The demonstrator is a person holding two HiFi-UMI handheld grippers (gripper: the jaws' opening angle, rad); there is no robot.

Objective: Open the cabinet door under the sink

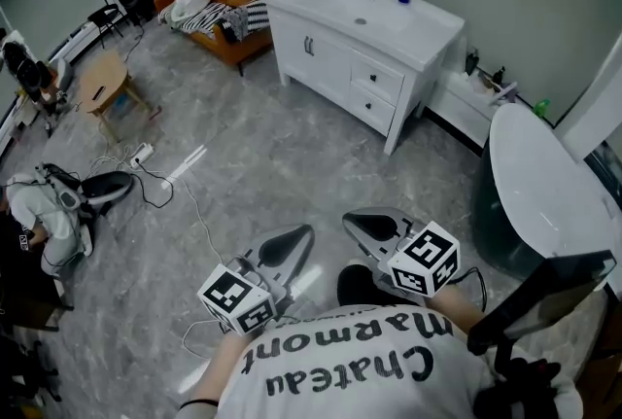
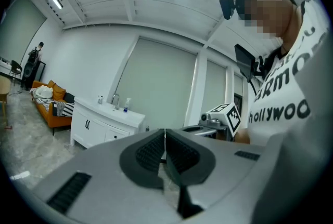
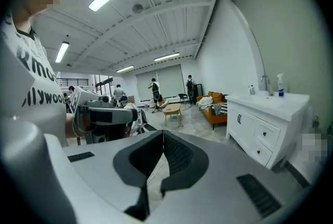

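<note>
**Well short of the sink cabinet, both grippers shut and empty**

Close against the person's shirt [image 1: 340, 398], the left gripper [image 2: 165, 141] and right gripper [image 3: 163, 140] are carried side by side. Each has its jaws pressed together with nothing between them. That reads as a carrying posture: nothing is within reach, so there is no reason to spread the jaws. Both point roughly toward the far side of the room, where the work lies.

Beyond them the grey floor [image 1: 253, 155] is mostly bare. A white cable [image 1: 185, 198] trails off to the left and looks like the only thing to step around.

Farther off, against the wall, stands the white cabinet [image 1: 335, 67] with the sink [image 1: 362, 17] set in its top. The cabinet door [image 1: 303, 48] under the sink is shut. Two small dark handles sit close together on it, which suggests two leaves meeting there. Drawers [image 1: 374, 82] sit to their right. The door is well apart from both grippers, so the approach looks barely begun.

The handles are too small to show their shape, and no hinges can be seen. Which leaf to pull cannot be told, and whatever lies behind is hidden. A white tub [image 1: 544, 174] at the right is partly cut off by the frame edge.
</note>
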